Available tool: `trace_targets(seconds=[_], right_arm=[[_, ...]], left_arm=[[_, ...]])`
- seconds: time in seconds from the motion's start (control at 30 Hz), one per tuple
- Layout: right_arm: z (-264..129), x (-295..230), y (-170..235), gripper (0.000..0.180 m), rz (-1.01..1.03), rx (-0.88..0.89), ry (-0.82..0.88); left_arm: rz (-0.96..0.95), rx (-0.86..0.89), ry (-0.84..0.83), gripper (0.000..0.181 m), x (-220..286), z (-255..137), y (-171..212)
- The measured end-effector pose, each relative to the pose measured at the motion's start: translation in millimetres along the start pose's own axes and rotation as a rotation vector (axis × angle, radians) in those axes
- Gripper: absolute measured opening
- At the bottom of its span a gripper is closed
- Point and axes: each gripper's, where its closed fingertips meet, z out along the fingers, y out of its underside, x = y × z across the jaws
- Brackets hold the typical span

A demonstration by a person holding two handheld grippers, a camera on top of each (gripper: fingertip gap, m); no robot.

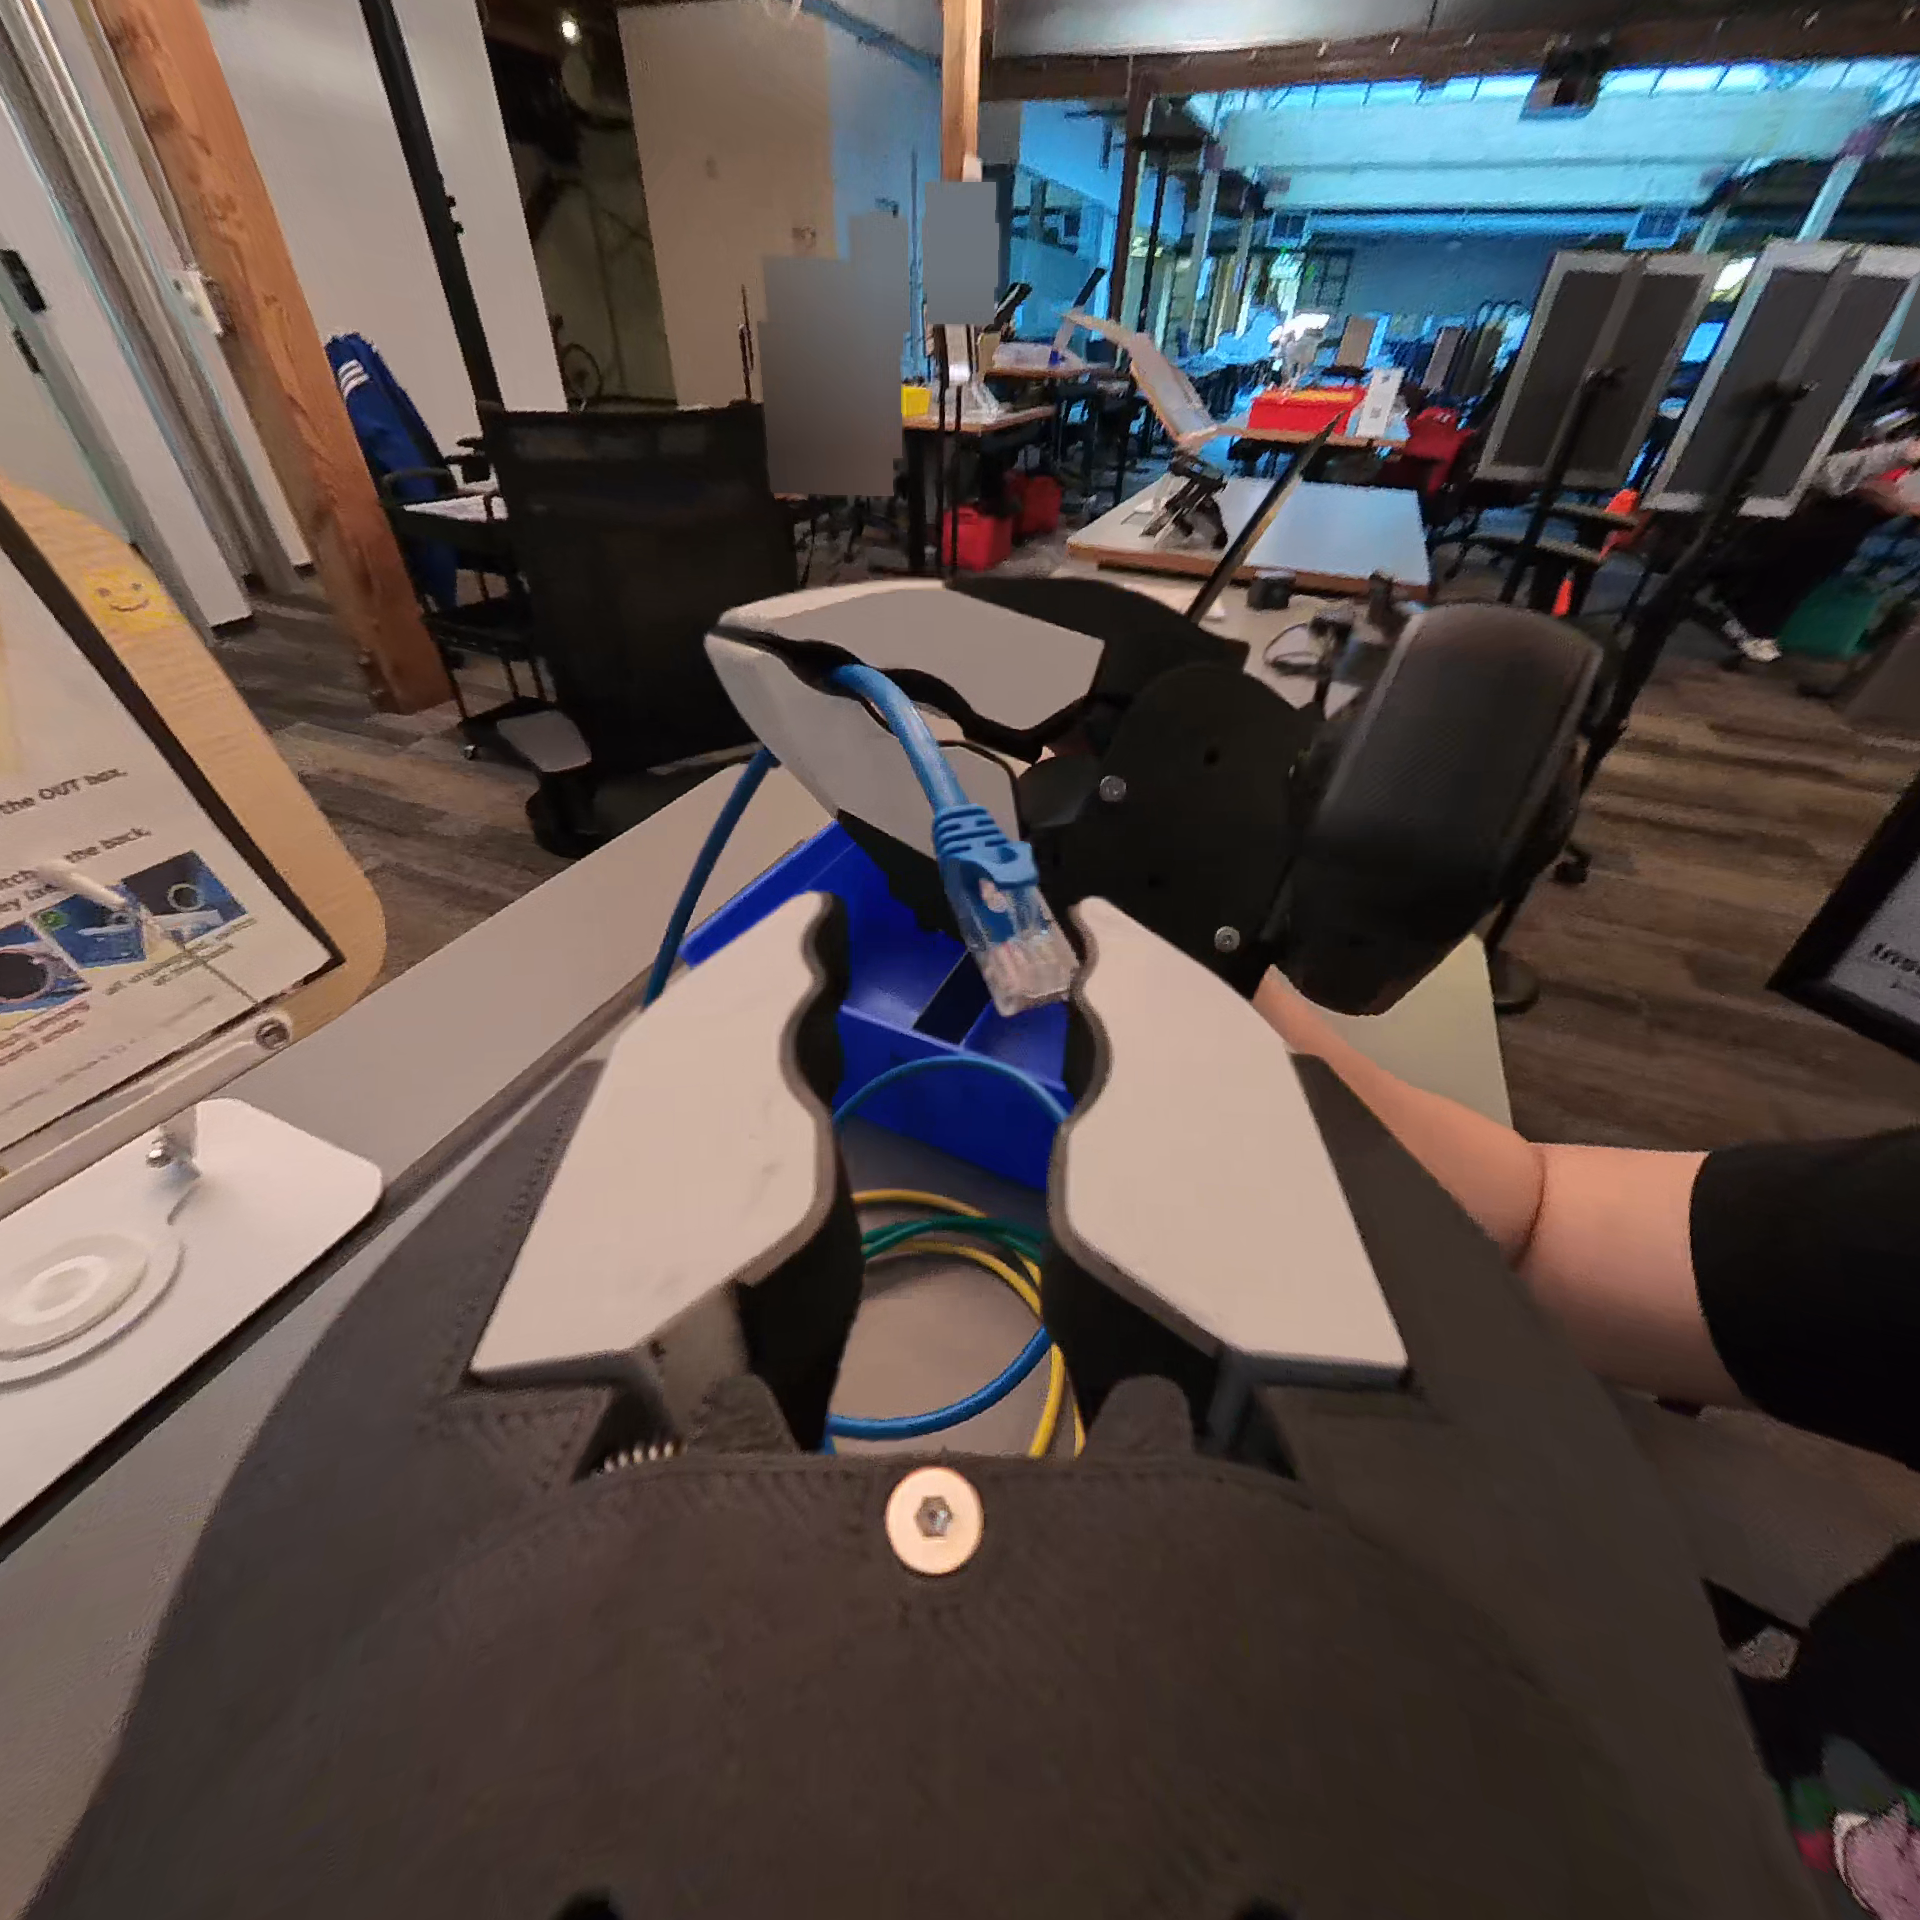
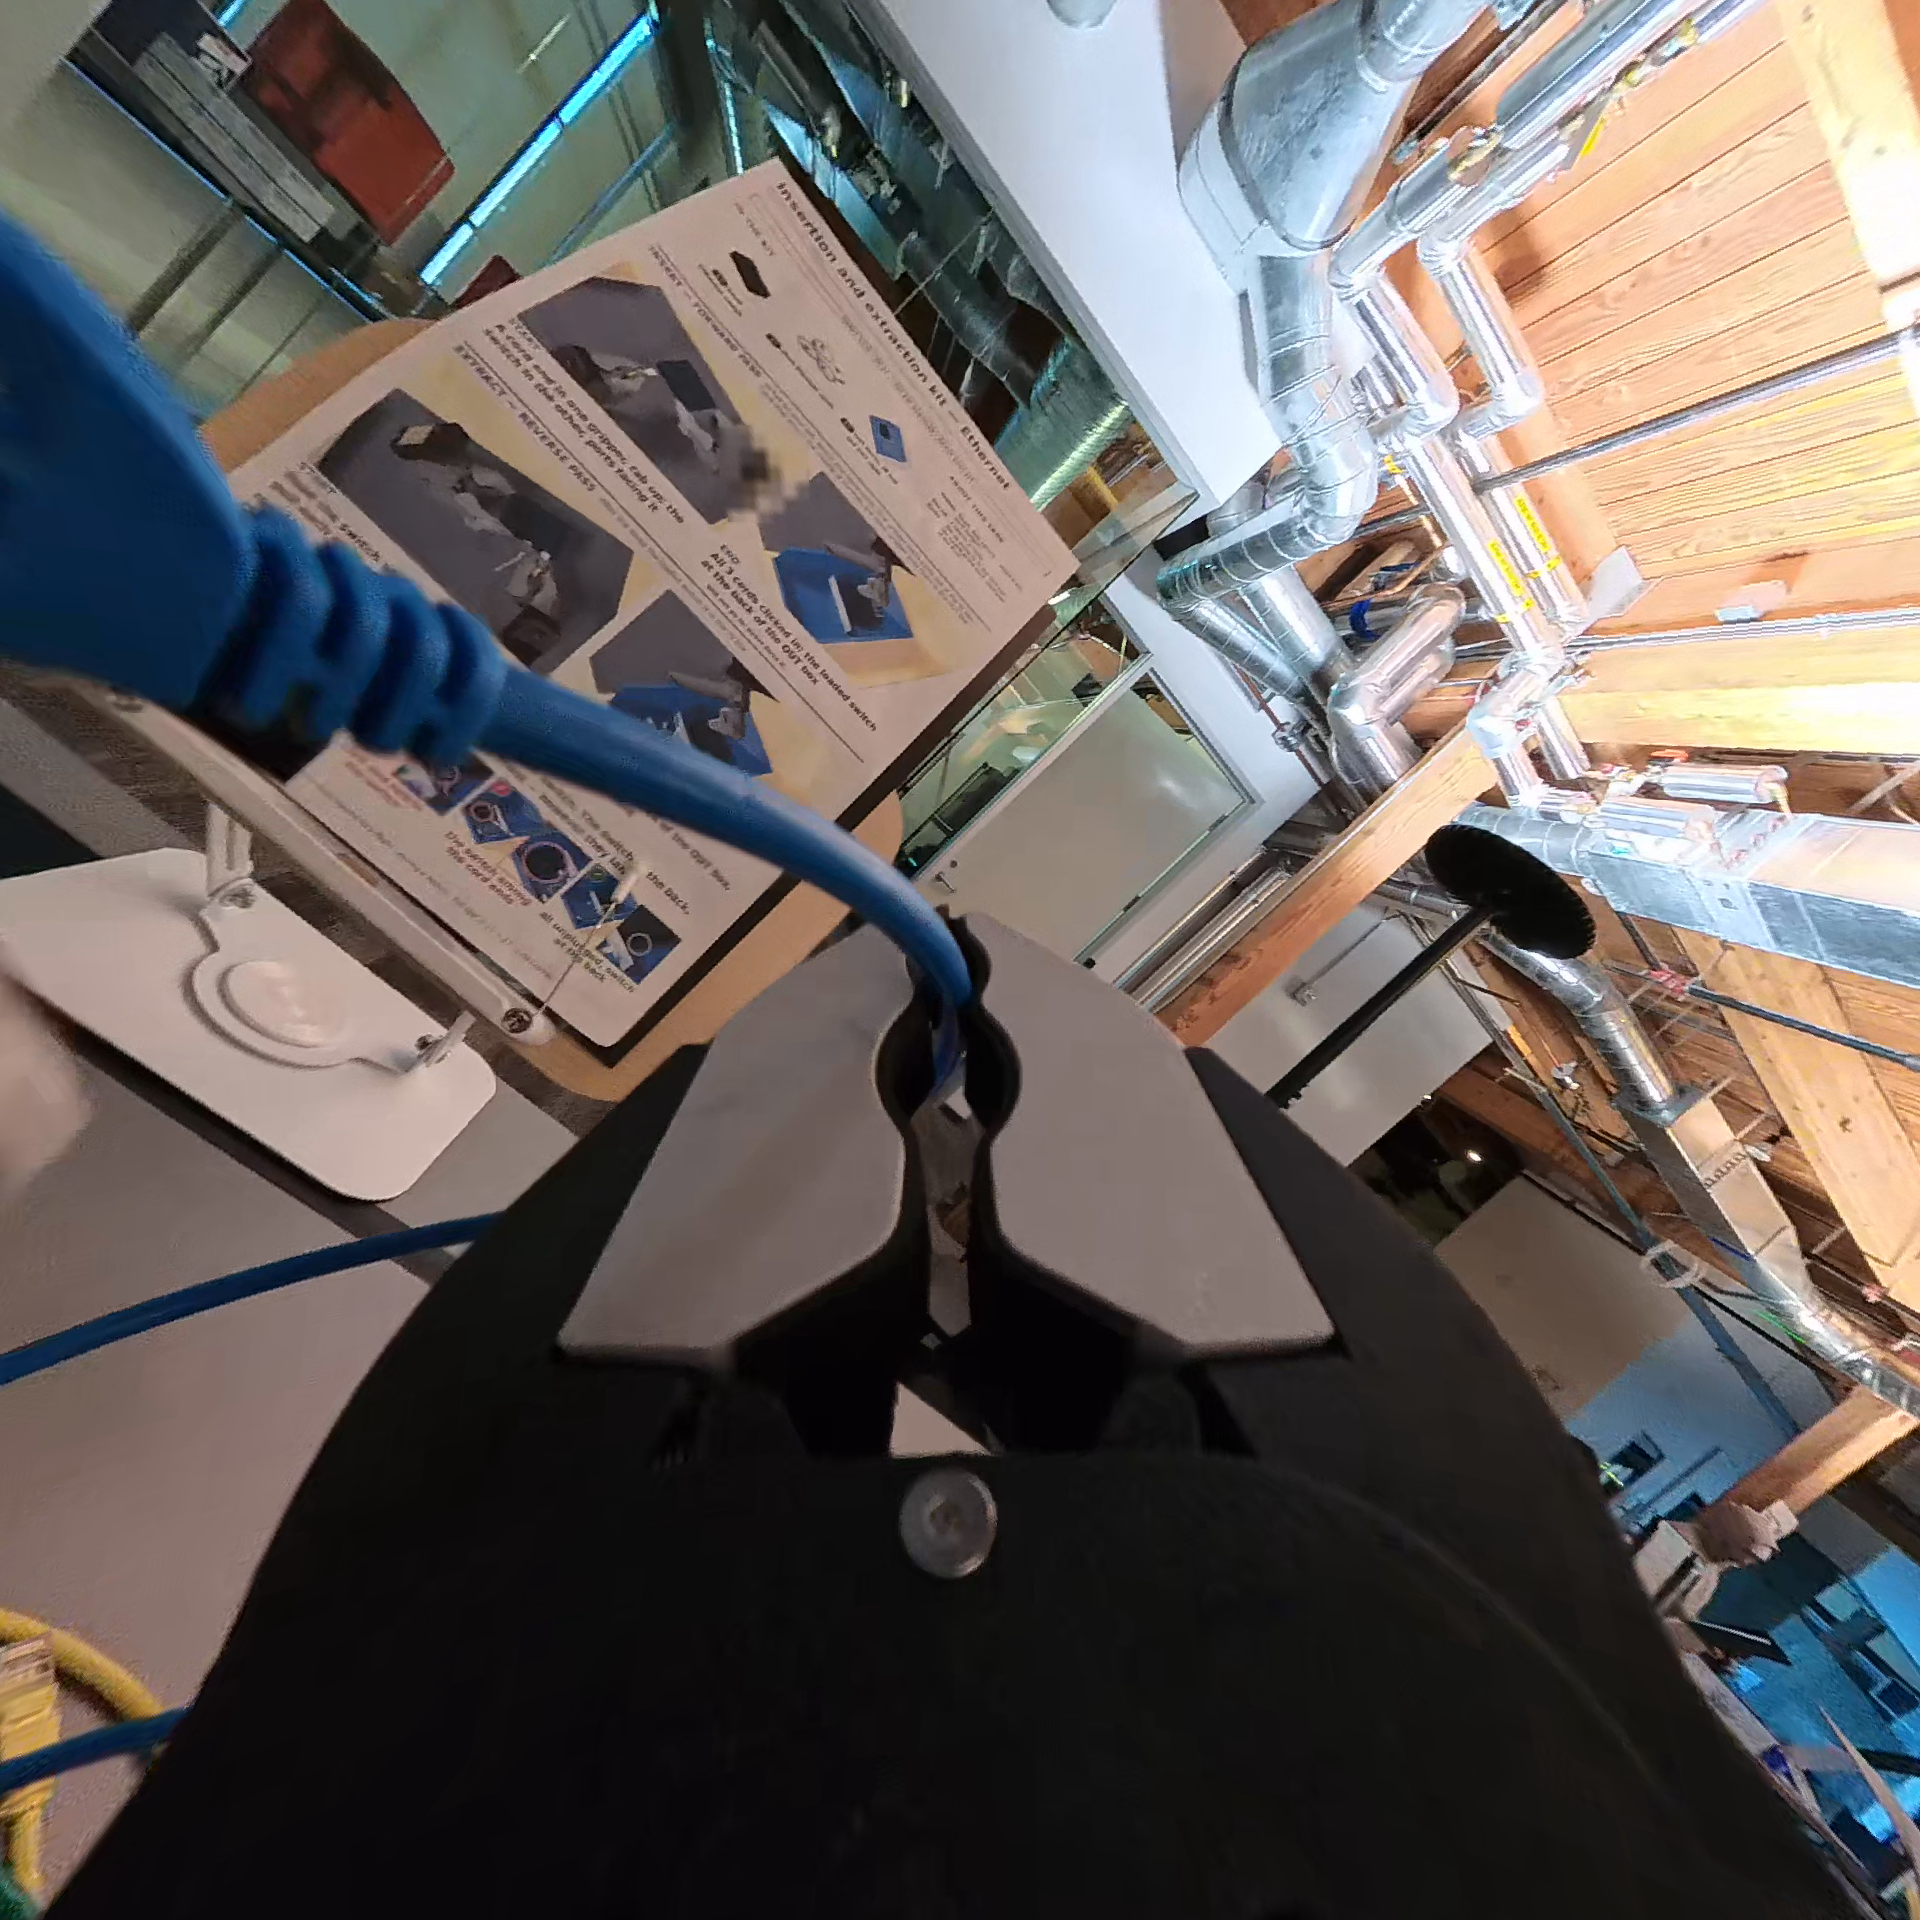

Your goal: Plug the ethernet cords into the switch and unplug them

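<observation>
My right gripper point(image 2: 961, 961) is shut on a blue ethernet cord point(image 2: 727, 800) a short way behind its plug. In the left wrist view the right gripper point(image 1: 800, 665) is raised ahead, and the cord's clear plug point(image 1: 1023, 961) hangs down from it. My left gripper point(image 1: 951, 971) is open, and the plug tip hangs between its fingertips, close to the right finger point(image 1: 1174, 1091), not gripped. A blue bin point(image 1: 935, 1049) stands on the grey table just beyond. I cannot make out the switch in either view.
Yellow point(image 1: 1039, 1288), green point(image 1: 935, 1231) and blue cord loops lie on the table under my left gripper. A yellow plug point(image 2: 26, 1694) lies at the lower left. An instruction sheet on a white stand point(image 2: 312, 1049) is at the left. A person's forearm point(image 1: 1455, 1164) reaches in from the right. The grippers' ends are close to 11 cm from one another.
</observation>
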Motion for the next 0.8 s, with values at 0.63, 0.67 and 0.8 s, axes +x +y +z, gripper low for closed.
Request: trace_targets(seconds=[0.63,0.67,0.8], right_arm=[[-7.7,-26.3,-21.3,0.006,0.008,0.121,-0.121],[-8.1,-29.9,-22.1,0.012,0.051,0.124,-0.166],[-22.0,-31.0,-39.1,0.018,0.268,0.175,-0.336]], left_arm=[[0.114,0.151,-0.101,0.011,-37.6,-25.3,-25.6],[0.117,0.156,-0.113,0.011,-42.4,-28.9,-27.0],[0.116,0.171,-0.139,0.011,-59.8,-42.0,-30.9]])
